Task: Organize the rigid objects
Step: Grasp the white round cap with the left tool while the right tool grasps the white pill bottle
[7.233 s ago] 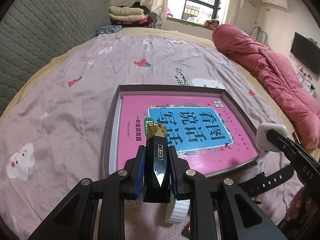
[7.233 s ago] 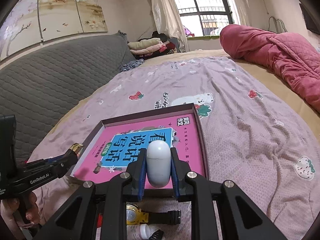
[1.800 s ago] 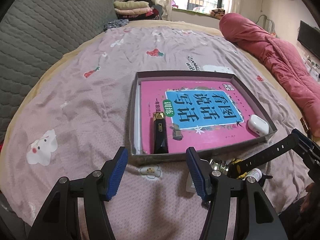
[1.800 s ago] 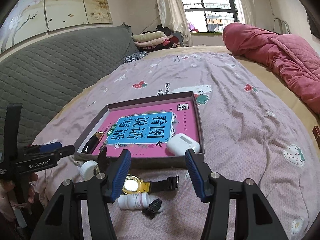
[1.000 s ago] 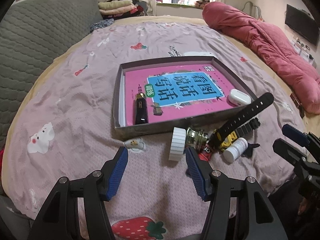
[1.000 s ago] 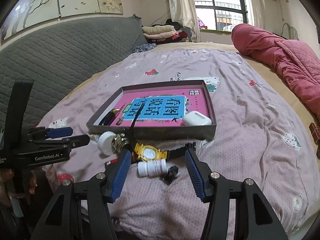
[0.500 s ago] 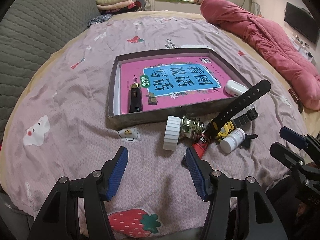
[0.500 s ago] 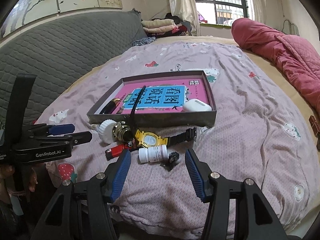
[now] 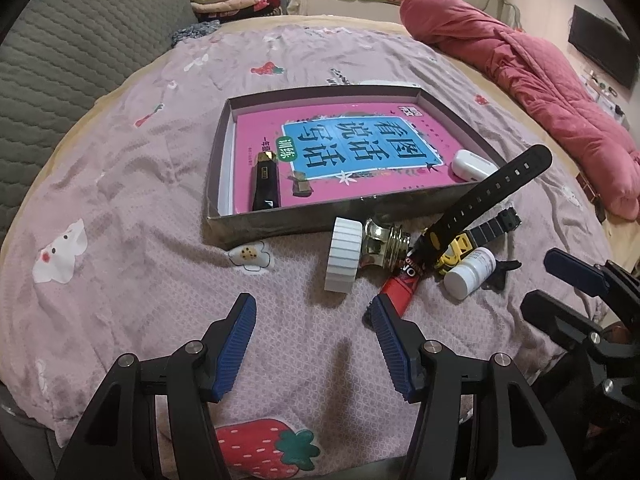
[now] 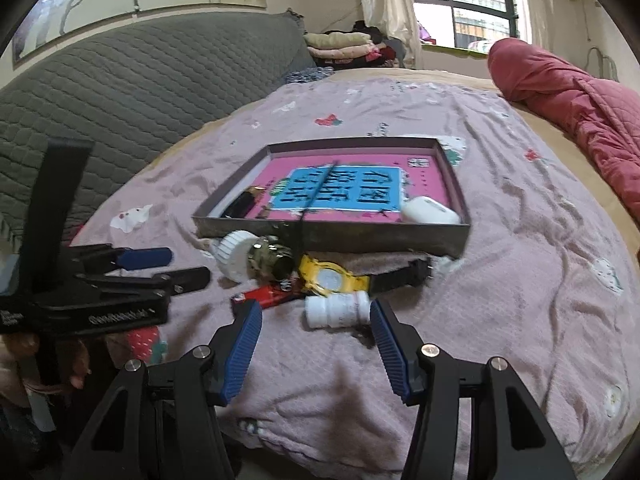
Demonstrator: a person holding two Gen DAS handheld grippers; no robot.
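**Both tools empty over bed, loose items piled at near wall of box**

A bed (image 9: 132, 184) covered by a pink printed sheet is seen, with a red quilt (image 9: 532, 92) bunched at its far right and a grey padded headboard (image 10: 132, 80) at the left. A shallow box (image 9: 224, 152) is placed mid-bed; a pink-and-blue book (image 9: 360, 148) is laid flat inside it. On the book, a black and gold lighter (image 9: 265, 186) is set at the near left and a white earbud case (image 9: 472, 165) at the near right corner.

Just outside the near wall of the box a cluster is left on the sheet: a watch (image 10: 330, 278) with yellow case, one black strap (image 9: 492, 196) raised over the box wall; a white ribbed cap (image 9: 342, 254) touching a gold metal piece (image 9: 386, 244); a red lighter (image 9: 402, 286) partly under the watch; a white pill bottle (image 9: 468, 272) lying on its side at the near right; a small black clip (image 9: 502, 272) beside the bottle.

The left tool (image 9: 312, 344) is held wide, nothing between its blue pads, near side of the cluster. The right tool (image 10: 316, 344) is held wide and empty too, with the pill bottle just beyond its tips. A hand (image 10: 24, 364) is seen gripping the left tool's handle.
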